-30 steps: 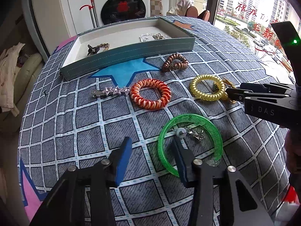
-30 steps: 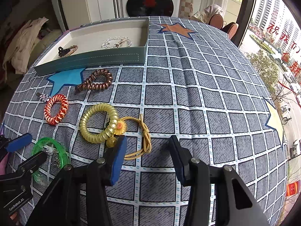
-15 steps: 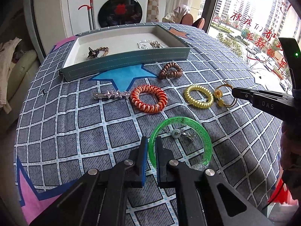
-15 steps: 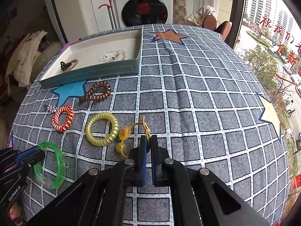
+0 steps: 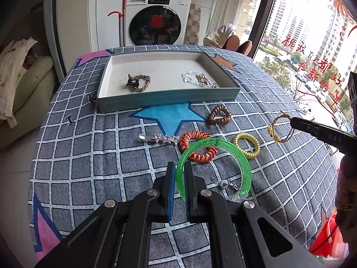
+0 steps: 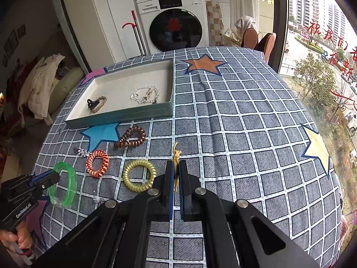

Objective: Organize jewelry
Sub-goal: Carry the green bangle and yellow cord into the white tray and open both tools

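Note:
My left gripper (image 5: 179, 169) is shut on the rim of a green bangle (image 5: 225, 147) and holds it lifted above the table; it also shows in the right wrist view (image 6: 67, 185). My right gripper (image 6: 176, 167) is shut on a gold cord hair tie (image 6: 176, 154) and holds it raised; the tie with its beads shows in the left wrist view (image 5: 275, 131). A teal tray (image 5: 169, 99) at the back holds a braided tie (image 5: 138, 82) and a clear bead bracelet (image 5: 196, 79).
On the checked cloth lie a yellow coil tie (image 5: 246, 145), an orange coil tie (image 5: 196, 144), a brown coil tie (image 5: 219, 115), a silver star clip (image 5: 158, 138) and a small chain with a pearl (image 5: 226, 183). A washing machine (image 5: 156, 17) stands behind the table.
Both grippers went from open to shut, the left on the green bangle, the right on the gold cord tie. Both have since lifted their pieces off the cloth.

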The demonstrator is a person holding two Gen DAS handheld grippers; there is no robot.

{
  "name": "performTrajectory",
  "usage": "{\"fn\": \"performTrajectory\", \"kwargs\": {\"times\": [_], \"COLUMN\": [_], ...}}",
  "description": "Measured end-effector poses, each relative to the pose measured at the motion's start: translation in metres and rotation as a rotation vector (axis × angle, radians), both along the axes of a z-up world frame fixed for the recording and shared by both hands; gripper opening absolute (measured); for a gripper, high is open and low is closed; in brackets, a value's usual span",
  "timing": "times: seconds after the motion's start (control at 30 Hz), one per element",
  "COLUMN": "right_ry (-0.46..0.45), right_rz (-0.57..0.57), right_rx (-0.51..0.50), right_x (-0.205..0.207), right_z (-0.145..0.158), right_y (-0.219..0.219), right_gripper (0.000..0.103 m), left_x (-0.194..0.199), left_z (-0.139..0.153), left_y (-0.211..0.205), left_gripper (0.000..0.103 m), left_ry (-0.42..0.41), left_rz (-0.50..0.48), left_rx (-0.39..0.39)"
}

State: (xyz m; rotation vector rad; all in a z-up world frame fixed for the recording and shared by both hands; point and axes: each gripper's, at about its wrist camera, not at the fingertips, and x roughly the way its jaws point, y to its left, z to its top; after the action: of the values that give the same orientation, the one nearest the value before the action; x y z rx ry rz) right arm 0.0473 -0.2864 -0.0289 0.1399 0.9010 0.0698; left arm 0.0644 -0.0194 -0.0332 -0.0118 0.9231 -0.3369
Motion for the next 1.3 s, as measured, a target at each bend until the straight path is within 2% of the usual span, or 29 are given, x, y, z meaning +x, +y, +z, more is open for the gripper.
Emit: {"fn": "performTrajectory", "kwargs": {"times": [0.3,0.63,1.03,1.3], "right_ry": [-0.029,-0.043,-0.011,0.016], "right_rz": [0.049,0.118,0.112,0.058], "right_rx": [0.048,0.096,0.178,0.221], "right_x": [0.030,0.097,0.180,0.217], "right_z": [0.024,0.039,0.011,-0.015], "right_y": [0.016,0.047,0.061,0.052], "right_gripper": [0.004,0.004,0.004,0.004], "left_x": [0.034,0.105,0.189,0.225], "left_z": [0.023,0.037,0.018,-0.003], "left_y": [0.017,0.026,0.004,-0.016], "left_gripper": [0.028,0.028,0.028,0.028], "left_ry": [-0.053,-0.081,-0.045,-0.046], "left_rz": [0.038,0.099,0.133,0.119], "left_rx": [0.002,0.026,0.061,0.141]}}
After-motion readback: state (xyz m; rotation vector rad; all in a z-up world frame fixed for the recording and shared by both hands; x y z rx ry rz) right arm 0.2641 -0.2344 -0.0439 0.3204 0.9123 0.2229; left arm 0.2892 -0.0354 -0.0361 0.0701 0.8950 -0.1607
